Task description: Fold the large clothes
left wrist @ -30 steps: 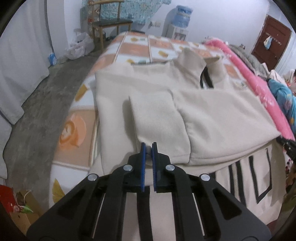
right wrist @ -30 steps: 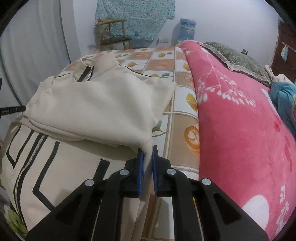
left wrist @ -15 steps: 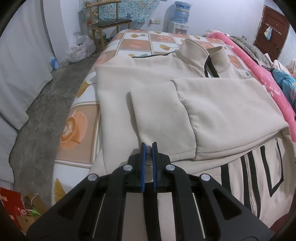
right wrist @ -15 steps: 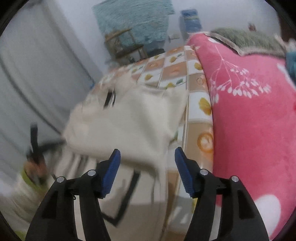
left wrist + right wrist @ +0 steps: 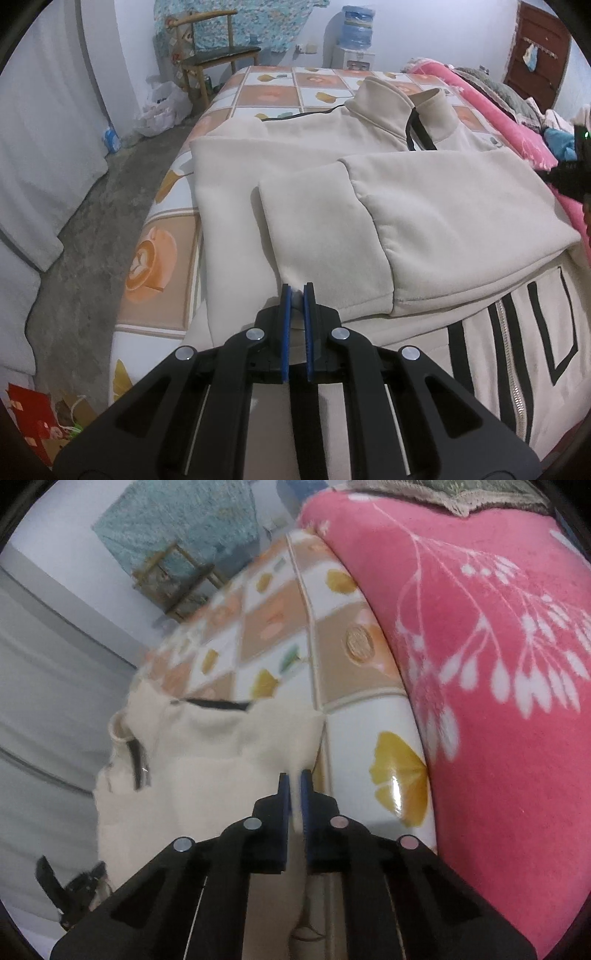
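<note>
A cream fleece jacket with black stripes and a zipper lies spread on the bed, collar at the far end, both sleeves folded across its body. My left gripper is shut on the near corner of the left sleeve's cuff. In the blurred right wrist view, my right gripper is shut on the jacket's right-hand edge, below the collar. The left gripper shows dark at that view's lower left.
The bed sheet has orange and white squares. A pink flowered blanket is piled along the jacket's right side. A wooden chair, a water dispenser, plastic bags, white curtains and a concrete floor lie to the left.
My right gripper let go of the jacket's near corner, opened, swung up along the right edge toward the collar and shut on the fabric there. The left gripper kept its hold, nearly still.
</note>
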A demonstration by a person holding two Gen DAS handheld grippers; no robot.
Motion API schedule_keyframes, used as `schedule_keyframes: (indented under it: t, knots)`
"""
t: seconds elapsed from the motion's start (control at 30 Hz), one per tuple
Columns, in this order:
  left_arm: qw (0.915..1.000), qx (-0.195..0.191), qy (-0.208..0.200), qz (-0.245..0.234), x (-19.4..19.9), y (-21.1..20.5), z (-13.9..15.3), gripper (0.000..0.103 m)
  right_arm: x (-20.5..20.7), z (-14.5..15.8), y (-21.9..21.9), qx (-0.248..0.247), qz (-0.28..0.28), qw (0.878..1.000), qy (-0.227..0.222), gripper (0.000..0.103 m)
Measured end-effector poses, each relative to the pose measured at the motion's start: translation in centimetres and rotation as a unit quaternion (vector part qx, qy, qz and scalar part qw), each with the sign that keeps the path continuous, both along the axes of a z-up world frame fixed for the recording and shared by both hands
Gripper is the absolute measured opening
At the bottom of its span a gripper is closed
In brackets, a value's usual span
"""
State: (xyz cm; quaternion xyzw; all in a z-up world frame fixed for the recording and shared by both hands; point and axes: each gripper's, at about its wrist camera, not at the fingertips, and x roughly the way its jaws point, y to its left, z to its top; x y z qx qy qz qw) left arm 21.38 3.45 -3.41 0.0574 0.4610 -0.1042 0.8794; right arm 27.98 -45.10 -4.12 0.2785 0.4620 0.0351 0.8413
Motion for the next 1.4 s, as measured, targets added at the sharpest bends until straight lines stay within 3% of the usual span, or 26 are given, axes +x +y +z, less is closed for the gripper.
schedule_keyframes:
  t: [0.13, 0.3, 0.37, 0.47, 0.53, 0.67, 0.77, 0.83, 0.9, 1.1, 1.17, 1.23, 1.33, 1.4]
  knots:
    - [0.9999, 0.009, -0.006, -0.003, -0.1, -0.1, 0.0, 0.006, -1.7, 2.3, -0.5, -0.011, -0.018, 0.997, -0.068, 0.005]
    - [0.9998, 0.015, -0.008, -0.007, -0.2, -0.3, -0.1, 0.006, -0.8, -0.9, -1.1, -0.044, -0.029, 0.998, -0.022, 0.005]
    - [0.9998, 0.017, -0.009, -0.008, -0.2, -0.3, -0.1, 0.006, -0.9, -0.6, -1.0, -0.042, -0.033, 0.998, -0.026, 0.005]
    - [0.9998, 0.013, -0.01, -0.006, -0.2, -0.2, 0.0, 0.007, -1.7, 1.5, 0.0, -0.11, -0.047, 0.993, -0.026, 0.009]
    - [0.9999, 0.005, -0.013, -0.003, -0.2, 0.1, 0.2, 0.009, -2.7, 3.2, 0.8, -0.132, -0.035, 0.99, -0.043, 0.009]
    - [0.9996, 0.0, -0.027, 0.005, -0.6, 0.7, 0.9, 0.009, -6.5, 6.4, 4.5, -0.142, 0.054, 0.984, -0.094, 0.009]
    - [0.9995, -0.008, -0.027, 0.012, -0.5, 1.2, 0.9, 0.009, -8.3, 5.6, 7.4, -0.164, 0.122, 0.975, -0.088, 0.009]
    - [0.9994, -0.013, -0.028, 0.016, -0.4, 1.4, 1.1, 0.009, -8.8, 2.8, 8.7, -0.183, 0.155, 0.97, -0.042, 0.009]
    - [0.999, -0.025, -0.032, 0.018, -0.5, 1.6, 1.5, 0.009, -8.8, 0.2, 9.2, -0.207, 0.165, 0.964, 0.006, 0.009]
    - [0.9975, -0.049, -0.051, 0.001, -1.2, 1.1, 3.1, 0.01, -9.9, 3.8, 9.5, -0.209, 0.147, 0.966, -0.031, 0.011]
    - [0.9971, -0.057, -0.049, -0.01, -1.5, 0.3, 3.1, 0.016, -10.6, 4.6, 10.3, -0.218, 0.153, 0.963, -0.043, 0.02]
    - [0.9978, -0.05, -0.038, -0.019, -1.7, -0.6, 2.3, 0.028, -11.5, 4.1, 11.4, -0.235, 0.169, 0.956, -0.048, 0.038]
    - [0.9996, -0.006, 0.0, -0.028, -1.4, -2.0, -0.5, 0.042, -11.9, 0.7, 12.5, -0.285, 0.178, 0.942, -0.006, 0.042]
    - [0.9992, 0.014, -0.021, -0.032, -1.7, -2.5, -0.6, 0.042, -12.3, 0.1, 12.9, -0.303, 0.173, 0.937, -0.011, 0.042]
